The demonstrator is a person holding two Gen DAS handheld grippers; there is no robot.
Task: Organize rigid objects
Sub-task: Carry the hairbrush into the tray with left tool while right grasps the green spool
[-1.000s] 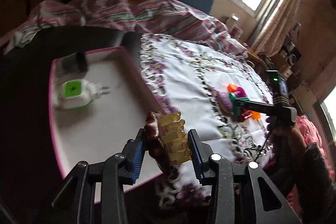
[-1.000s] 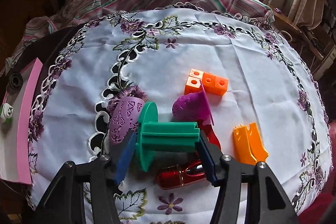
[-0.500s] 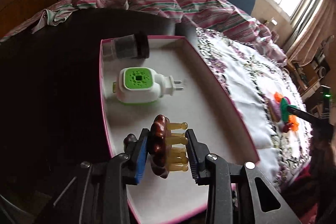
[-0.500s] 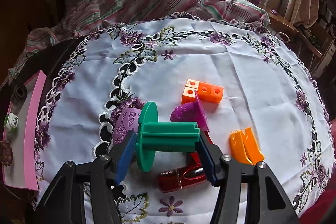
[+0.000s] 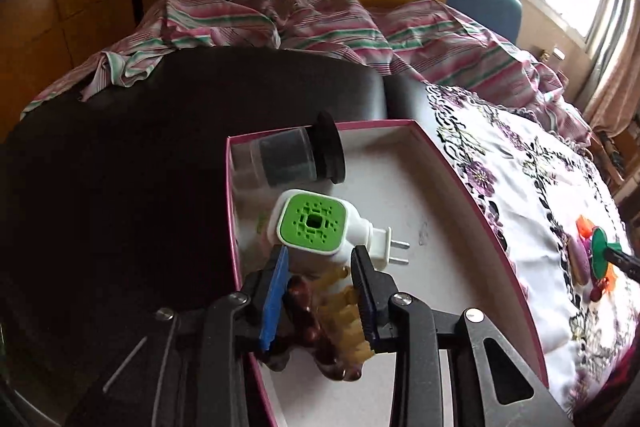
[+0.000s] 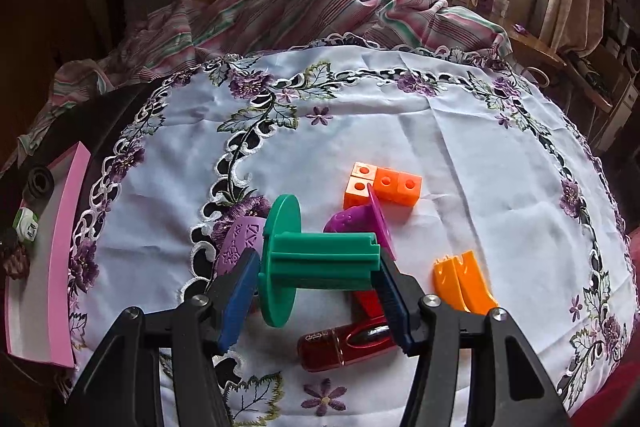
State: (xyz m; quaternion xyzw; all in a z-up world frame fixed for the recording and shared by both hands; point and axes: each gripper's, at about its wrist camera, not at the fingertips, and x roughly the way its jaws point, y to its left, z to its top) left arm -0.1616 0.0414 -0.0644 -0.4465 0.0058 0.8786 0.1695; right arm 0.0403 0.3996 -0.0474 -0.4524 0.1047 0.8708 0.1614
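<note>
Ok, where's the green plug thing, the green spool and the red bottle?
Green plug thing [image 5: 312, 223]: left wrist view, on its green grid face.
Green spool [image 6: 324, 259]: right wrist view, on its ribbed middle.
Red bottle [image 6: 344, 341]: right wrist view, on its shiny side.

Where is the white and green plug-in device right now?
In the left wrist view the plug-in device lies inside the pink-rimmed box, just beyond the left gripper, with the black-capped jar behind it.
</note>
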